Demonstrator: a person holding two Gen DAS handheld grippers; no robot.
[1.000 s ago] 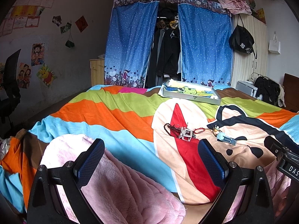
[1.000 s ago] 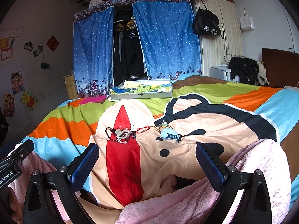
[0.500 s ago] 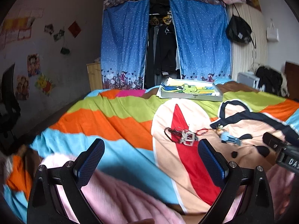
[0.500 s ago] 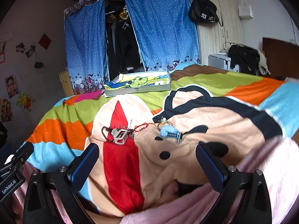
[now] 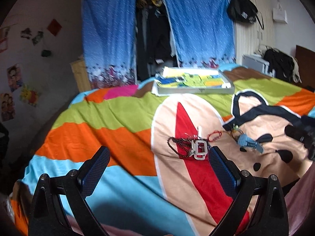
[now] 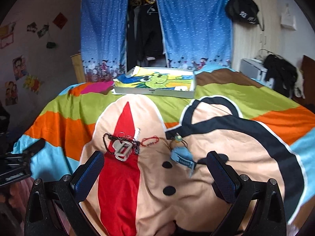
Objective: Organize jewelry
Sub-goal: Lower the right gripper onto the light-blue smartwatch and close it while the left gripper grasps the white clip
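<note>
- Both claws have moved in over the striped cartoon bedspread (image 6: 226, 137) since a second ago, so picking up looks about to start.
- Left gripper (image 5: 158, 162) and right gripper (image 6: 155, 166) are spread wide, empty.
- Jewelry lies ahead: one black beaded necklace (image 6: 107, 138), one red cord bracelet (image 6: 150, 140), one silver square clasp (image 6: 123, 150), one blue digital watch (image 6: 182, 157); one flat white box (image 6: 155, 93) sits beyond.

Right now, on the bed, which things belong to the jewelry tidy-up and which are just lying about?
Job:
black bead necklace
silver buckle piece
red cord bracelet
blue watch
shallow box, the likely destination
left gripper and right gripper, both open

Lying about:
black bag
dark clothes
wall pictures
</note>
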